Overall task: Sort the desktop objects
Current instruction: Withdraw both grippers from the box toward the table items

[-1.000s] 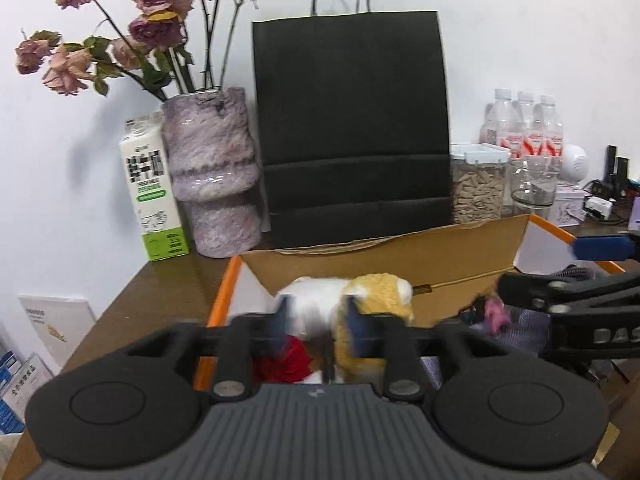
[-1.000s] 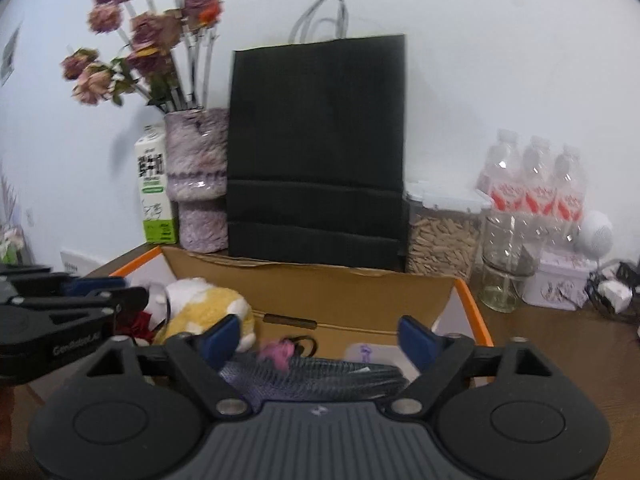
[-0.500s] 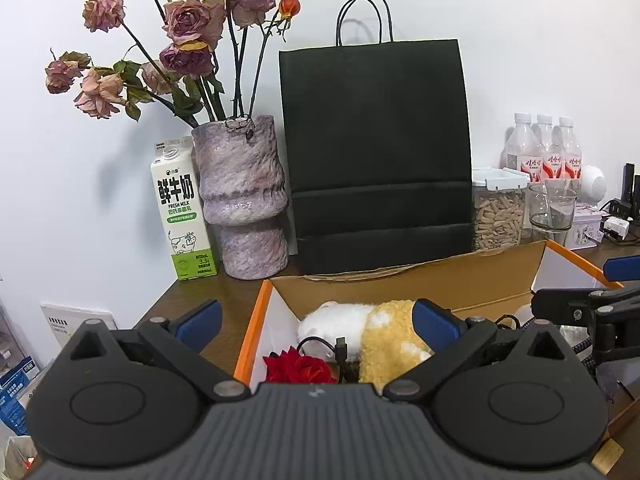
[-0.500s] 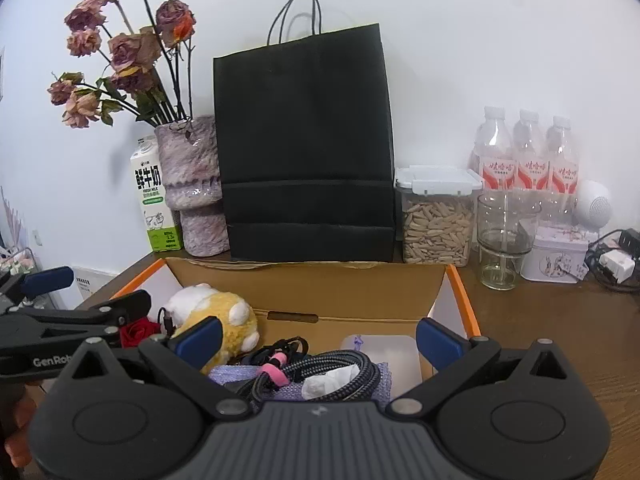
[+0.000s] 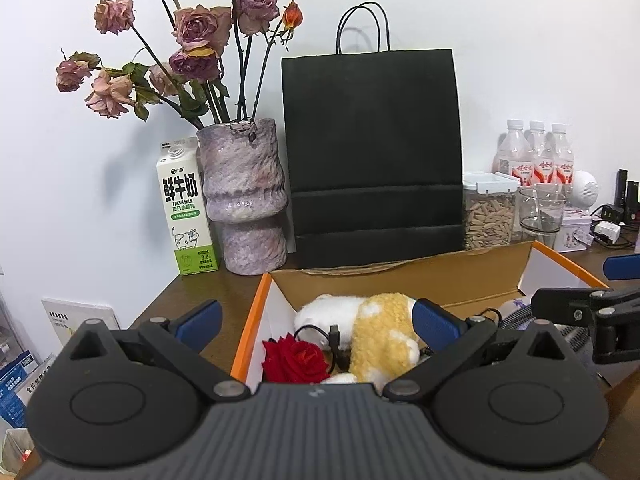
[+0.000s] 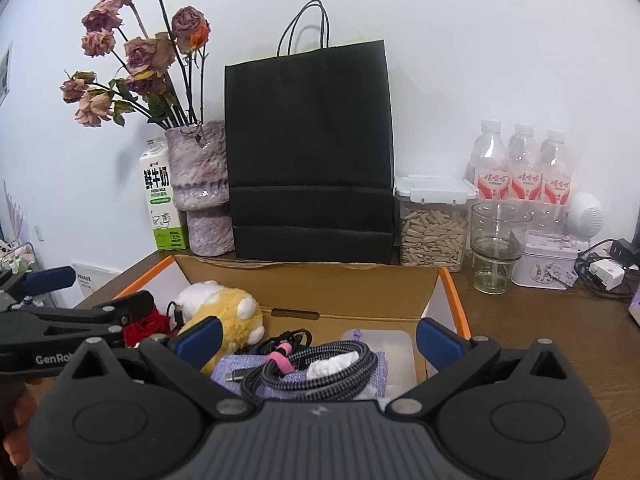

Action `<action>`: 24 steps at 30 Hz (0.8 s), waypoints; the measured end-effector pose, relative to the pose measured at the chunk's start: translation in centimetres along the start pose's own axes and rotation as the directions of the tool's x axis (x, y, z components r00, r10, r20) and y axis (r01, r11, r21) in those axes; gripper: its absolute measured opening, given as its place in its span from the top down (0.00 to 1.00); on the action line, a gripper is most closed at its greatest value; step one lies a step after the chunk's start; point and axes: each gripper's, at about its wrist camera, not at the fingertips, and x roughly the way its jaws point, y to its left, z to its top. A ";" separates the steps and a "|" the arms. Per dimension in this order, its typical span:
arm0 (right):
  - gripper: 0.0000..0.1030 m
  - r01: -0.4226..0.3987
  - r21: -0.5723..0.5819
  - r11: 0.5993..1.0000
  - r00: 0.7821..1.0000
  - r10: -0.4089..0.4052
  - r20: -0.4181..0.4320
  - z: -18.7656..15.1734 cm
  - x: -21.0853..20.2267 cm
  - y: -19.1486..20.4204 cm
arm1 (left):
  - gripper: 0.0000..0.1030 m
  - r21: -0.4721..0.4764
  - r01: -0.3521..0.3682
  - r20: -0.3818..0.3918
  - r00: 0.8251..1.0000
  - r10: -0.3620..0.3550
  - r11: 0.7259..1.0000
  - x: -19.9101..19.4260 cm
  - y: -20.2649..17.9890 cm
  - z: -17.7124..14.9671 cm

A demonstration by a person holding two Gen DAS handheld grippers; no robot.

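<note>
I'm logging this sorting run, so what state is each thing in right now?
left claw: open, holding nothing
right claw: open, holding nothing
cardboard box: flaps open, holding items
plush toy: lying in the box
red rose: lying in the box
braided cable: coiled, tied with a pink strap
seed container: lid shut
glass: upright
black bag: standing upright
</note>
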 end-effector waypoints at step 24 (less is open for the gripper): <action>0.00 -0.028 -0.091 0.995 0.995 0.019 -0.098 -8.0 -9.5 0.5 | 0.00 -0.026 0.107 -0.155 0.982 -0.110 0.994 -9.1 -0.3 -6.4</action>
